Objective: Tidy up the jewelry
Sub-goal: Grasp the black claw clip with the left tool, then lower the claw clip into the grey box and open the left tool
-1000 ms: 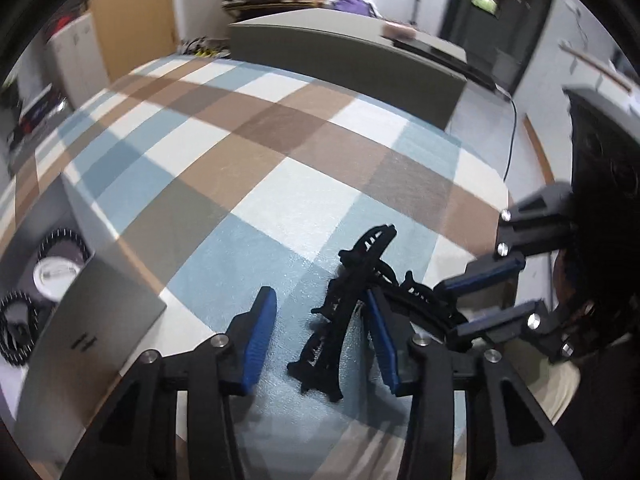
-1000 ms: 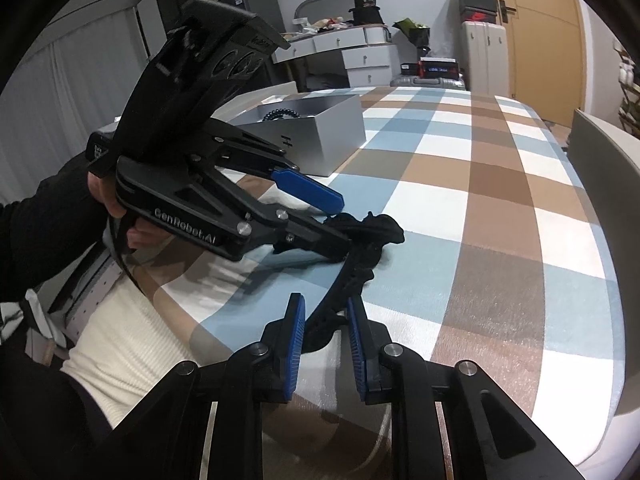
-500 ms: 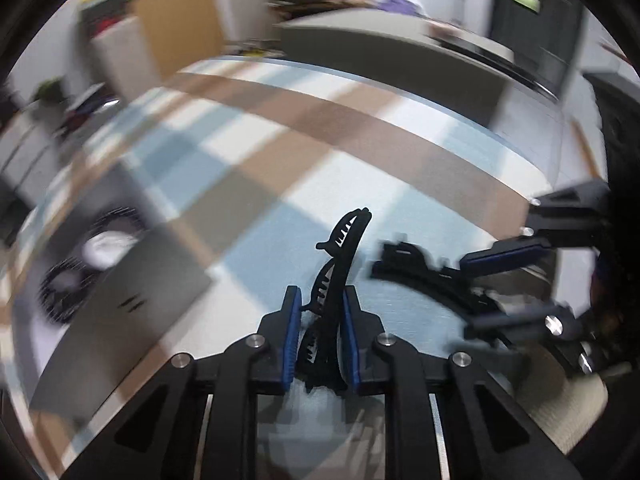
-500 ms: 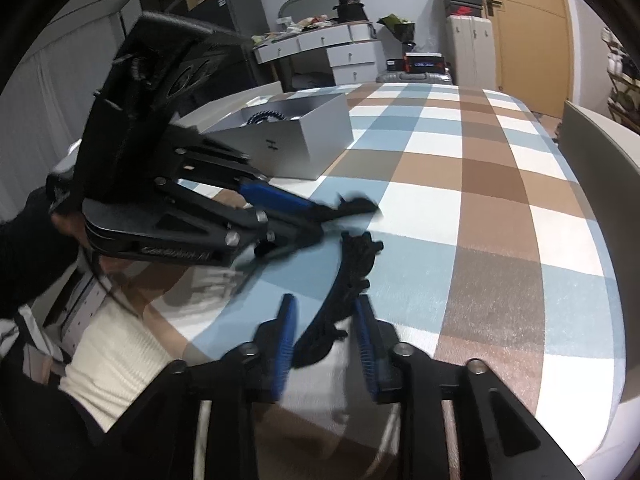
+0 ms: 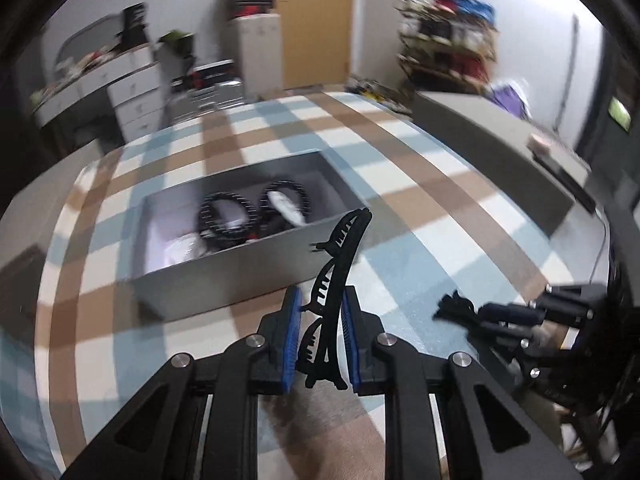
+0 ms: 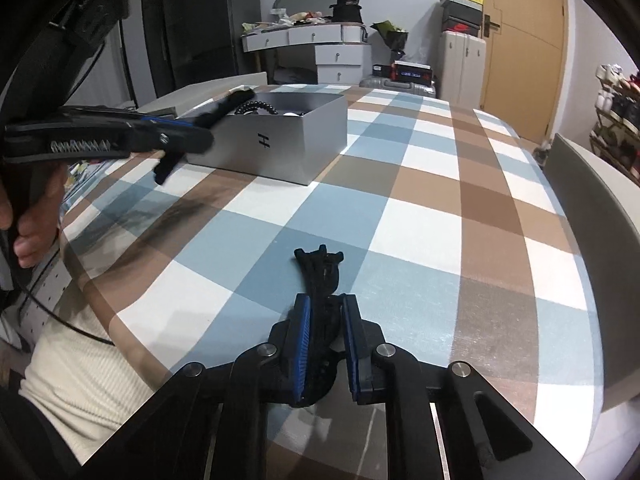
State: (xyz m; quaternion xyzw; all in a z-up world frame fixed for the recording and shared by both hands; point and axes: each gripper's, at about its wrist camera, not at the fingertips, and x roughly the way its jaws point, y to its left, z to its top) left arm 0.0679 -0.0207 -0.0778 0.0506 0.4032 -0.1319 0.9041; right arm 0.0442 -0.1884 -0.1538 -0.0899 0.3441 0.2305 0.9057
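Black hair clip (image 5: 335, 280), a second ago lying tangled with another on the checked tablecloth (image 6: 420, 208), is now clamped in the left gripper (image 5: 320, 334) and carried up toward the open grey box (image 5: 224, 276) where beaded bracelets (image 5: 228, 216) already sit. Second hair clip (image 6: 320, 276) stays on the cloth, the right gripper (image 6: 325, 338) closing its jaws around it. The pair is separated, so boxing looks next.

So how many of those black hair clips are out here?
2: one hair clip pinched in the left gripper, another in the closing right gripper. The box may hide more.
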